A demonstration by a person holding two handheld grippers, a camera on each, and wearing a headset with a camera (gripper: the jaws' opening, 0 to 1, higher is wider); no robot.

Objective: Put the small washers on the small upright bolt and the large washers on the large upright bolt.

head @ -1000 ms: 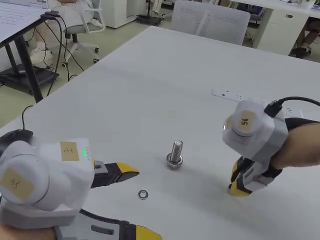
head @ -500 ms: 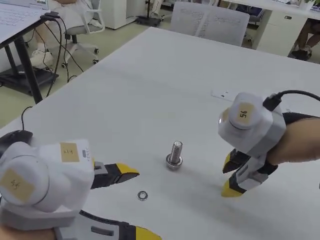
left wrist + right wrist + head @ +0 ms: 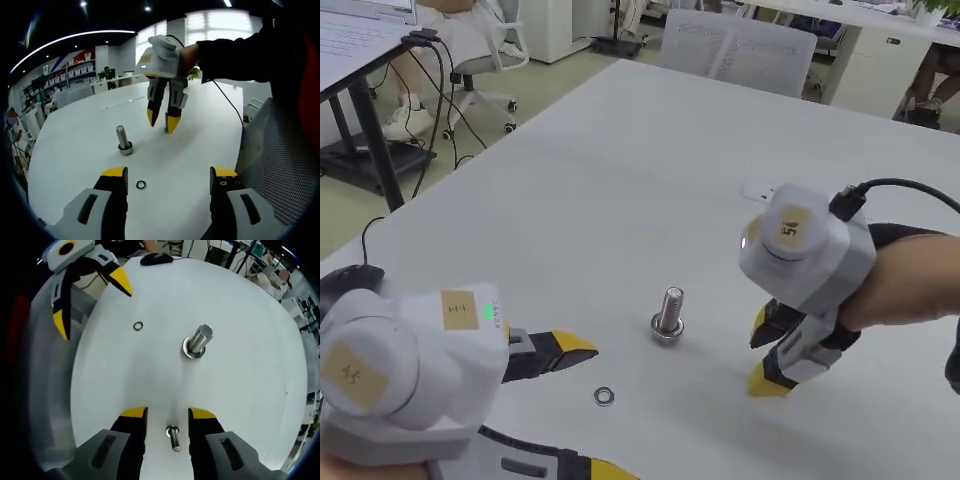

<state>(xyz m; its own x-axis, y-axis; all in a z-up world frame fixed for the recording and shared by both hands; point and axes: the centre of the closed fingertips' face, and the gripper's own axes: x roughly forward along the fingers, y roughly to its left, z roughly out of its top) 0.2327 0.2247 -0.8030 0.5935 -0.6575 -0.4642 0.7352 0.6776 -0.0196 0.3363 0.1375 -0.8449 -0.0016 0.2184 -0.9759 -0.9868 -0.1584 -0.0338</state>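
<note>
Near the middle of the white bench [image 3: 620, 180] the large bolt [image 3: 668, 312] stands upright, long axis vertical and threaded end pointing up, with a metal ring [image 3: 667, 329] around its foot. Just in front of it, apart from it, a small washer [image 3: 604, 397] lies flat on the bench.

From the left gripper view, the left claw [image 3: 170, 172] is spread wide and holds nothing. The washer lies between its jaws, closer to the left one, and the large bolt stands further out along the same line.

To the right of the large bolt, the right claw [image 3: 762, 352] points steeply down at the bench. In the right gripper view its jaws are drawn narrow, with the small bolt [image 3: 173, 436] standing on the bench in the gap between them. That bolt is seen from steeply above, its long axis rising off the bench. A sliver of bench shows on either side of it, though contact cannot be told for sure.
</note>
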